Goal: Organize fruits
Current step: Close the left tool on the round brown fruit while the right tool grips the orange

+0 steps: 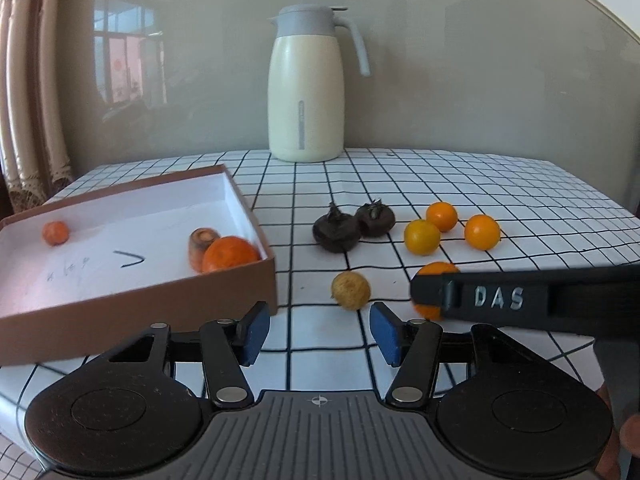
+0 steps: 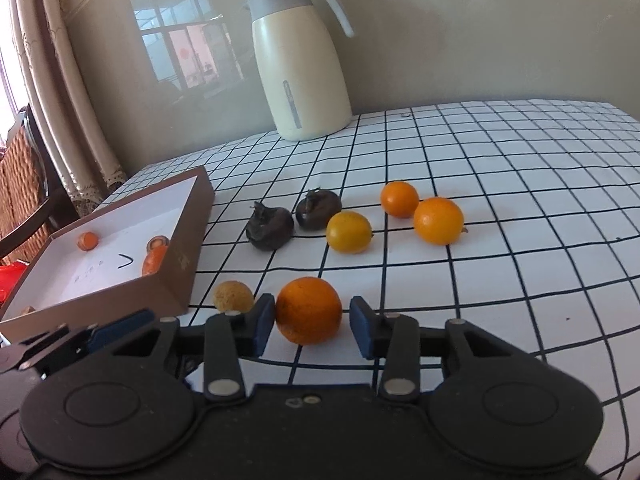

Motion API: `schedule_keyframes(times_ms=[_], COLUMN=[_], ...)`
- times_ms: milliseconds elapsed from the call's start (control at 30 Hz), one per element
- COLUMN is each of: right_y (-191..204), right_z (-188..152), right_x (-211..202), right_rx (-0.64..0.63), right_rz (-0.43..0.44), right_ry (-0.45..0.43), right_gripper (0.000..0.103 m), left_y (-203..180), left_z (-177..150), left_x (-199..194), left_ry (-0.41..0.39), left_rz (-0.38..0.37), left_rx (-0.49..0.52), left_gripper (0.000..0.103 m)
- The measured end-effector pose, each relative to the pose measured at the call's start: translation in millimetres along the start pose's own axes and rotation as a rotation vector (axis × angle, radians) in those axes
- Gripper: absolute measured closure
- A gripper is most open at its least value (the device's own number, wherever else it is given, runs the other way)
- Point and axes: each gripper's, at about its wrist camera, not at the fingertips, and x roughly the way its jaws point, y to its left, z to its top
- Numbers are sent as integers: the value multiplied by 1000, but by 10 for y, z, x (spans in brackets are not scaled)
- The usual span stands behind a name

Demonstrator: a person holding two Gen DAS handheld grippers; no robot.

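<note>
- While the fruit sorting is only partly done, the right gripper sits low over the checked tablecloth with an orange between its blue pads; the left pad touches the peel, a thin gap shows at the right pad, so the jaws are nearly closed but the grip does not look complete.
- The left gripper hovers half open and holds nothing; a small tan, rough-skinned fruit lies just ahead of its fingertips, outside the jaws.
- Just left of both grippers stands a shallow brown box with a white inside. It already holds a large orange fruit in its near right corner, a brownish cut-ended piece touching that, and a small orange piece at the far left.
- Further out on the cloth, loose, lie two dark brown fruits side by side and three small yellow-orange citrus clustered to their right.
- A cream thermos jug stands at the back by the wall, apart from the fruit.
- By this count three items are boxed and seven remain on the table, including the two at the grippers; the larger share of the work seems still ahead.
</note>
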Motion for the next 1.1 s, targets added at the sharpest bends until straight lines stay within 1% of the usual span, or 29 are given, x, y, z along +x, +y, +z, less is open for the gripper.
schedule_keyframes(times_ms=[33, 167, 300, 433, 467, 533, 633, 867, 933, 1100], right_y=[1, -79, -217, -371, -397, -412, -423, -440, -437, -398], right_z=[-2, -8, -5, -31, -38, -39, -43, -35, -38, -56], right_x=[-10, -66, -164, -226, -241, -254, -252, -174, -157, -163], right_rx=[-3, 3, 17, 40, 45, 43, 46, 73, 81, 55], right_rz=[5, -25, -71, -103, -104, -109, -105, -92, -83, -95], right_ry=[-4, -24, -45, -45, -48, -49, -52, -42, -38, -48], right_gripper=[76, 76, 76, 76, 76, 76, 75, 72, 76, 77], left_y=[-20, -89, -154, -202, -205, -211, -218, -260, -259, -248], left_z=[9, 26, 48, 76, 81, 81, 59, 44, 36, 10], left_x=[19, 87, 157, 246, 268, 317, 367, 382, 378, 343], left_ry=[-1, -3, -8, -10, -9, -1, 13, 0, -4, -11], left_rz=[-3, -12, -15, -14, -15, -16, -17, -21, -23, -28], left_rx=[6, 24, 24, 14, 9, -2, -17, -5, -6, -19], left_gripper=[46, 47, 47, 47, 49, 59, 68, 76, 76, 76])
